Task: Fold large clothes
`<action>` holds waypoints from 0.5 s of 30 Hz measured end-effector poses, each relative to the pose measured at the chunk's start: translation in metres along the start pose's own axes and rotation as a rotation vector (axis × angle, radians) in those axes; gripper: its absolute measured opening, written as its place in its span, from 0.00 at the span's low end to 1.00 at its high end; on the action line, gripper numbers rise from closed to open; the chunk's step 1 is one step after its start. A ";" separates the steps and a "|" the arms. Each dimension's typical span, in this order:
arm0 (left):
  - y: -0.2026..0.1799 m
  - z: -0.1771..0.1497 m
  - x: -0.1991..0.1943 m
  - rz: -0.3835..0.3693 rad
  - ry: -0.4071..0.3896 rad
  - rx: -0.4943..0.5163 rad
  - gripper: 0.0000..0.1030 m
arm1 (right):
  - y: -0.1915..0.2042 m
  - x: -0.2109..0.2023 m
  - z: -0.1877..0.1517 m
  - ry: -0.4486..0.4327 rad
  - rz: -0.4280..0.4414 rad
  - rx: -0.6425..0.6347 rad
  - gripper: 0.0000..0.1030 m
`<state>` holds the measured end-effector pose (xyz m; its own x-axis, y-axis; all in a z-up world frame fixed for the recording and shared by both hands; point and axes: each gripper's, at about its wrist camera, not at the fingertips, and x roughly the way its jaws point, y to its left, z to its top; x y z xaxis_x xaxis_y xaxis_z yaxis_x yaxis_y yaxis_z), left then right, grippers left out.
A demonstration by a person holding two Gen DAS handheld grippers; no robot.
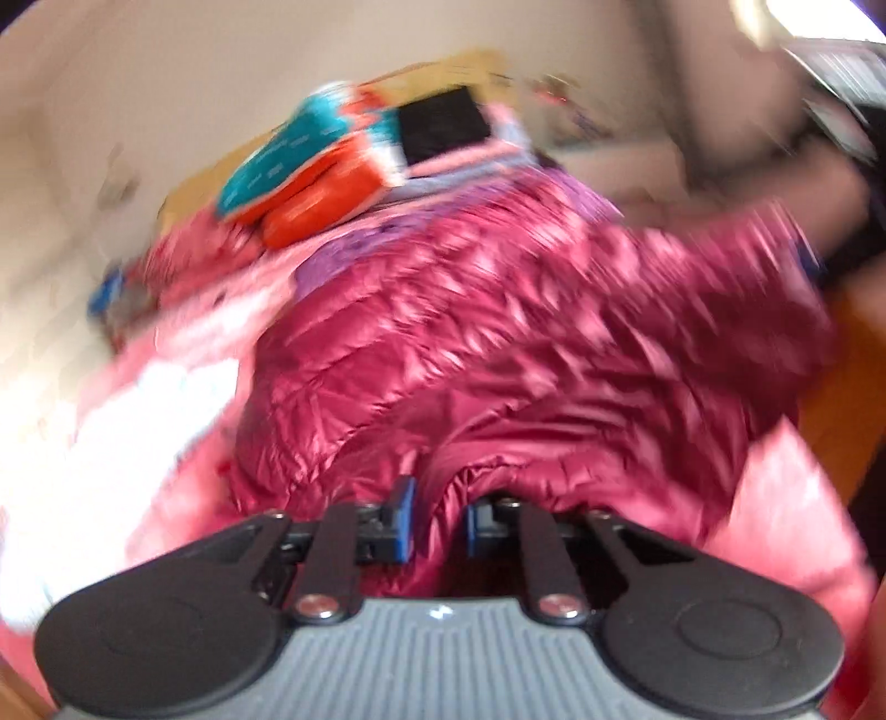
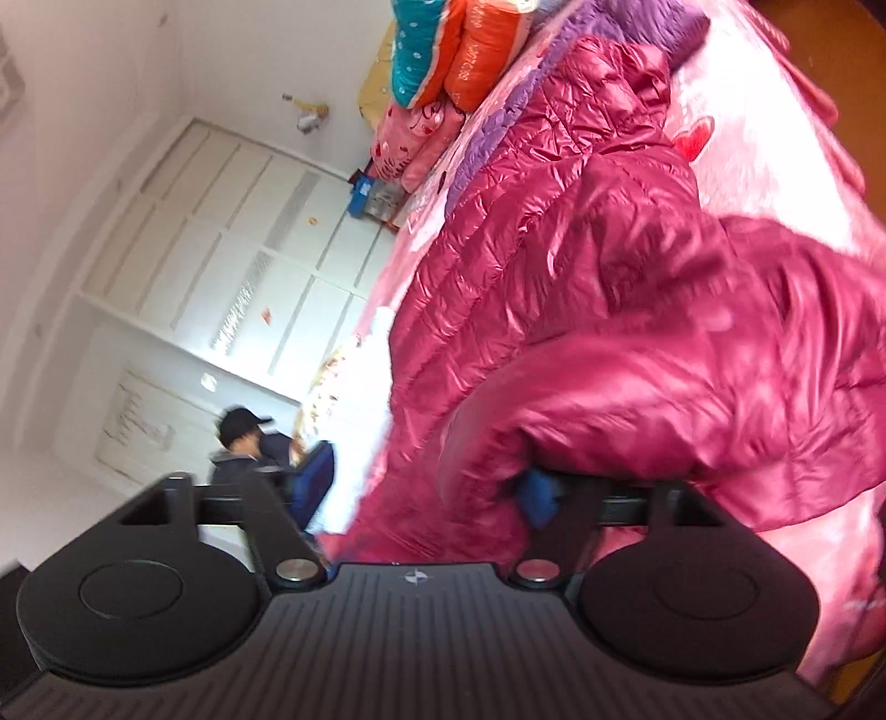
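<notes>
A shiny magenta quilted puffer jacket lies spread over a pink bed; this view is motion-blurred. My left gripper sits at the jacket's near edge, its blue pads close together with a bunch of the fabric pinched between them. In the right wrist view the same jacket runs away up the bed, and a thick fold of it lies across my right gripper. That gripper's blue pads stand wide apart, and the fold partly covers them.
Teal and orange bedding bundles and pink pillows are stacked at the bed's head, with a purple garment beside the jacket. A white wardrobe faces the bed. A person in a dark cap sits low beside it. Wooden floor shows at the right.
</notes>
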<state>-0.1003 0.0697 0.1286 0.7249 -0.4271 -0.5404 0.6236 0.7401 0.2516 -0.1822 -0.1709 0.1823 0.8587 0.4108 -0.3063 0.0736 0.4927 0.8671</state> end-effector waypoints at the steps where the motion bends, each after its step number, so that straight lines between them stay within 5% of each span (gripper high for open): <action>1: 0.009 0.002 0.001 -0.004 0.004 -0.061 0.13 | 0.000 0.000 -0.002 0.009 -0.002 -0.020 0.96; 8: 0.053 0.006 0.001 -0.033 0.008 -0.364 0.10 | 0.005 -0.003 -0.016 0.083 -0.117 -0.248 0.98; 15: 0.061 0.006 0.004 -0.029 0.003 -0.427 0.10 | 0.052 0.010 -0.062 0.080 -0.459 -0.857 0.98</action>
<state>-0.0575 0.1096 0.1464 0.7074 -0.4499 -0.5451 0.4660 0.8768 -0.1189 -0.2011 -0.0933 0.2002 0.7993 0.0747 -0.5962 -0.0283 0.9958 0.0868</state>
